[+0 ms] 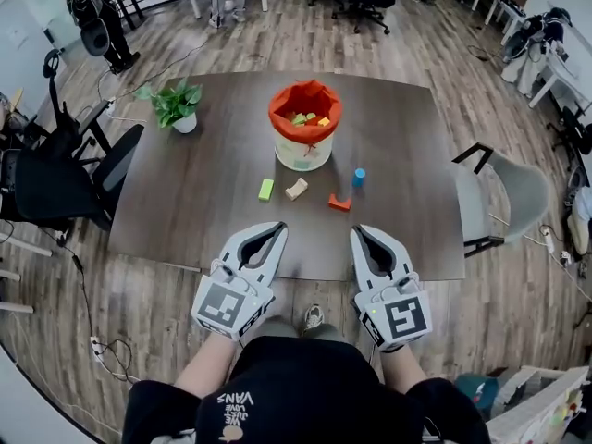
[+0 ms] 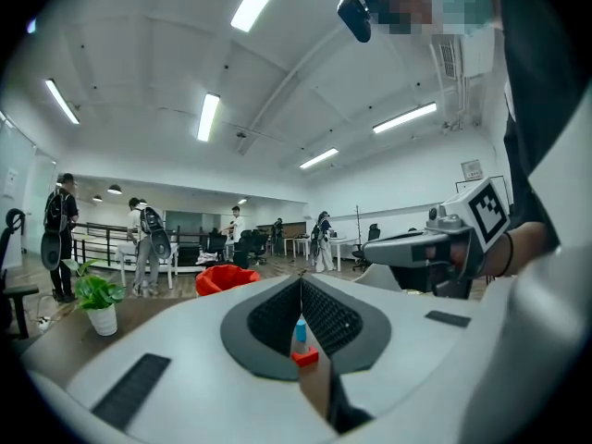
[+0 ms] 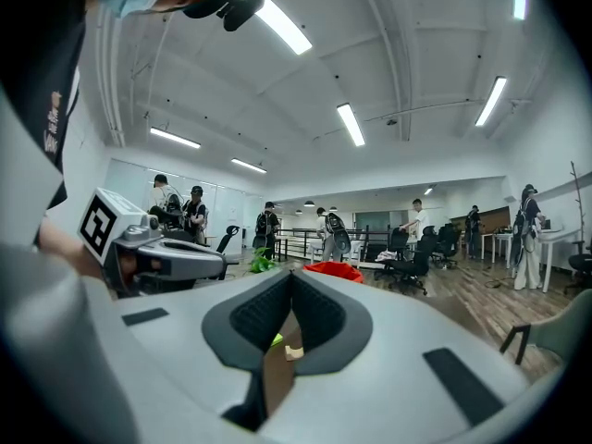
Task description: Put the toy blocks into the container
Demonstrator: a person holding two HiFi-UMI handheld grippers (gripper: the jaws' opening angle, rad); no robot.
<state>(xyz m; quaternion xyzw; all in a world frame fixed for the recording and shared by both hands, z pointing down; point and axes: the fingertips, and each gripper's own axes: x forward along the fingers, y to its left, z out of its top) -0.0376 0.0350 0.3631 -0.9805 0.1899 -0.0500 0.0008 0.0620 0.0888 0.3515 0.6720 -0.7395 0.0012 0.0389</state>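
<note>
Head view looks down on a dark brown, wood-grained surface (image 1: 185,202). On it stands a squat cream cylindrical container (image 1: 303,155), lined with a crumpled orange-red fabric bag whose edge folds over the rim. Green and yellow blocks (image 1: 310,118) lie inside.

Four toy blocks lie loose on the person's side of the container. A flat lime-green rectangular block (image 1: 266,189) sits to its near left, with a pale bare-wood block (image 1: 296,189) just beside it. An angled red-orange block (image 1: 339,203) is to the container's near right, and a small blue upright cylinder (image 1: 359,177) stands closer in on that side. Well to the container's left is a leafy green plant in a white pot (image 1: 176,105).

The left hand-held gripper (image 1: 280,228) and right hand-held gripper (image 1: 356,233) are over the surface's near edge, well short of the container. Both have smooth grey-white shells and black ribbed pads, and each carries a cube of black-and-white square markers. In each gripper view the pads meet at the tips — both are closed and hold nothing.

White letters on the person's black top (image 1: 233,399) read "VANS".
</note>
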